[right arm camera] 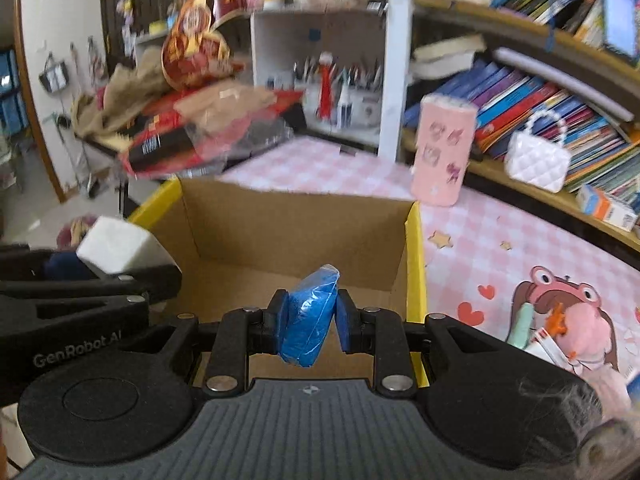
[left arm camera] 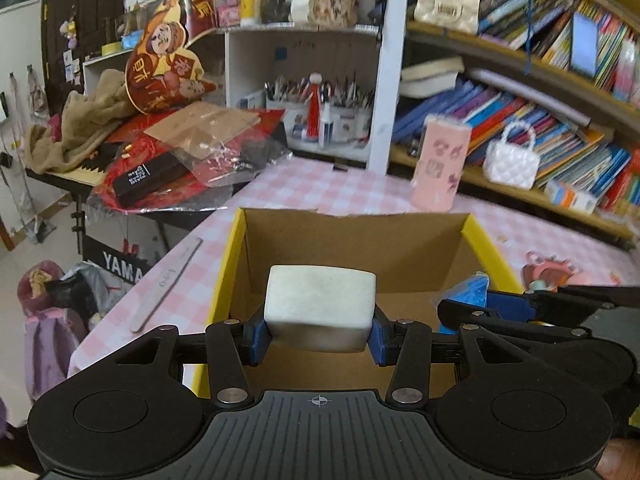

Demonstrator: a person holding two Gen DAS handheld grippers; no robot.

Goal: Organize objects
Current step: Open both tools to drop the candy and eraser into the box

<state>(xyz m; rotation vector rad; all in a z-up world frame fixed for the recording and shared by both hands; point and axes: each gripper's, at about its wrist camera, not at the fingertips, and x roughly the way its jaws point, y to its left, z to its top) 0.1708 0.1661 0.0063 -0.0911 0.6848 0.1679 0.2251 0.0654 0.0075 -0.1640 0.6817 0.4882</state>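
Note:
An open cardboard box [left arm camera: 356, 248] with yellow outer walls stands on the pink checked tablecloth; its bare inside [right arm camera: 280, 240] fills the middle of both views. My left gripper [left arm camera: 320, 330] is shut on a white rectangular block [left arm camera: 320, 304], held over the box's near part. My right gripper [right arm camera: 312, 322] is shut on a blue plastic-wrapped packet [right arm camera: 310, 316], also held over the box. In the left wrist view, the right gripper with its blue packet [left arm camera: 468, 292] shows beside the box's right wall. The right wrist view shows the white block [right arm camera: 120, 246] at the box's left wall.
A pink printed case [left arm camera: 440, 162] stands upright behind the box. Bookshelves with a white quilted handbag [left arm camera: 512, 160] line the right. A cluttered keyboard stand [left arm camera: 160, 168] sits far left; a nail file [left arm camera: 168, 284] lies left of the box. A frog-print picture [right arm camera: 560, 312] marks the cloth.

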